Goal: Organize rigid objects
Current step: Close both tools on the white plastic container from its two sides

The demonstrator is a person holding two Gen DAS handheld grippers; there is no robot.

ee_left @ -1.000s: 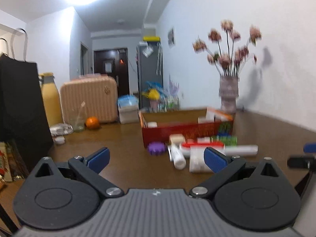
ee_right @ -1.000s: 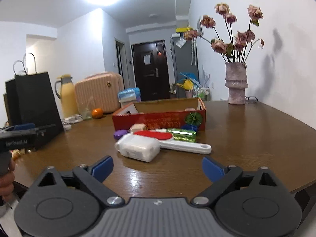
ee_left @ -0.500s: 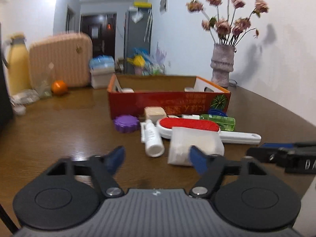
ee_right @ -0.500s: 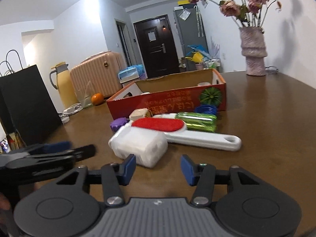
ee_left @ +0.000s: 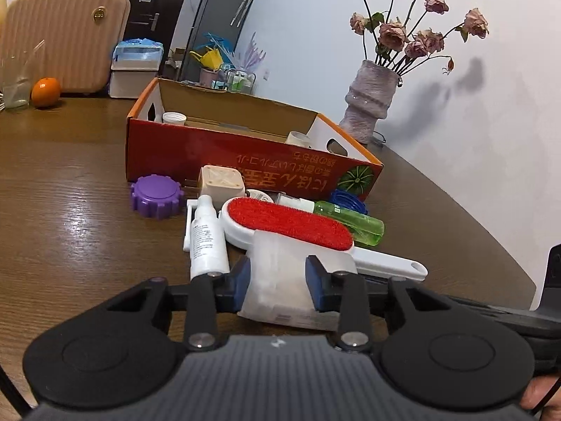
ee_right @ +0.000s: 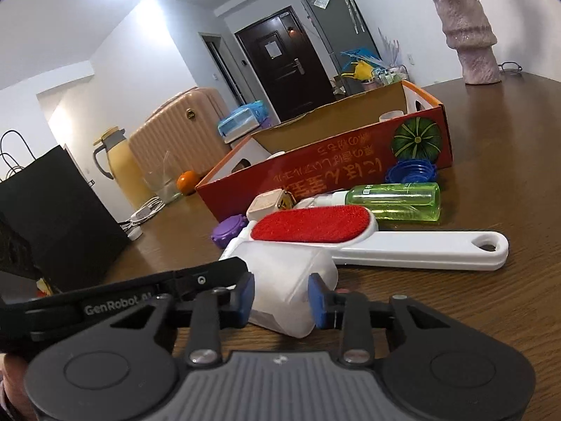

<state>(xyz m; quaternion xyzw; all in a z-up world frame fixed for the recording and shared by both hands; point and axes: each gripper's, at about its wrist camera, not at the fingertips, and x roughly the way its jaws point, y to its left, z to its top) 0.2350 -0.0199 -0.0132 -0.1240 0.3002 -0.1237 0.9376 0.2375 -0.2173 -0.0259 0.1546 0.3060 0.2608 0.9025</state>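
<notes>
As jaws closed, both hand-held grippers (ee_left: 277,282) pinch white container (ee_left: 280,280).

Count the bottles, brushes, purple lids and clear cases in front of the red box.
Bottles: 2, white bottle and green bottle
Brushes: 1, brush
Purple lids: 1, purple lid
Cases: 1, case
Total: 5

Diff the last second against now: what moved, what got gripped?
Both grippers came forward and down to the translucent white plastic case from opposite sides. The left gripper and right gripper have just been closing, with the case between the blue pads of each. The red-faced white lint brush, green bottle and red cardboard box stayed where they were.
</notes>
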